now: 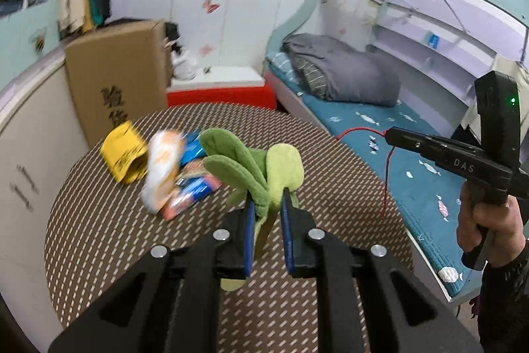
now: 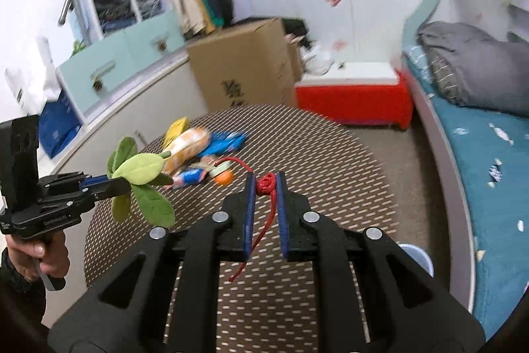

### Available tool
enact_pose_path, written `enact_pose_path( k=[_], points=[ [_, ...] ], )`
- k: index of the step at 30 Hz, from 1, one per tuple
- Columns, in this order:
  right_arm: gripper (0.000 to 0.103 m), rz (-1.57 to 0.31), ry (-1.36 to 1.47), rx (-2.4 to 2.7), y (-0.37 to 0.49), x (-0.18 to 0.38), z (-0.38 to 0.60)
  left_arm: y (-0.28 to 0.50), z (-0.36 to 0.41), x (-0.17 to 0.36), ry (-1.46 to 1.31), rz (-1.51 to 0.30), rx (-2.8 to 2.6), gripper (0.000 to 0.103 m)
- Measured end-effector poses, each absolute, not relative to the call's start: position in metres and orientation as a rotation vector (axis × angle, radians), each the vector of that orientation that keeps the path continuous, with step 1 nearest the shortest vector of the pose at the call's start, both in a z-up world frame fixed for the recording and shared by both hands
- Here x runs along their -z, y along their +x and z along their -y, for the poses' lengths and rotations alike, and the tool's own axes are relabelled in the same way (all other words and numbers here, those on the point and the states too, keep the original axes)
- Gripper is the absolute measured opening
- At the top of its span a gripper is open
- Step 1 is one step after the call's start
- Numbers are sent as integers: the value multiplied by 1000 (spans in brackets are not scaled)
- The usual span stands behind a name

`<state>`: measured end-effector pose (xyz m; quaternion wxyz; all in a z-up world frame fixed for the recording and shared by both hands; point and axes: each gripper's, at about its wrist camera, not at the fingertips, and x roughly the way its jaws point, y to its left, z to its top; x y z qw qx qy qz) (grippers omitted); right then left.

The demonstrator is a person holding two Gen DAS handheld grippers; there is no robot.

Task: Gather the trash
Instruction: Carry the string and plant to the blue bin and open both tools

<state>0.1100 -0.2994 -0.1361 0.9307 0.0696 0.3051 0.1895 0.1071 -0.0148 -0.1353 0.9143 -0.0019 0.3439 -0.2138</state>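
Cardboard box point(image 2: 246, 62), red stool point(image 2: 355, 101), grey quilt point(image 1: 344, 71) on bed point(image 1: 413, 161)

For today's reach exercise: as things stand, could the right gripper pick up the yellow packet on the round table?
Probably not yet. The right gripper is shut on a red cord, so its fingers are occupied. The yellow packet also lies behind other wrappers.
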Motion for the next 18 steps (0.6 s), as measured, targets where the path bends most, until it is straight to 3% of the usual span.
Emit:
enact_pose_path(
  k=[12,18],
  points=[
    [12,-526,281,-126,99,115,432,135,120,92,67,-620,552,13],
    [12,-585,350,-18,107,148,487,148,175,92,77,-630,624,13]
  ],
)
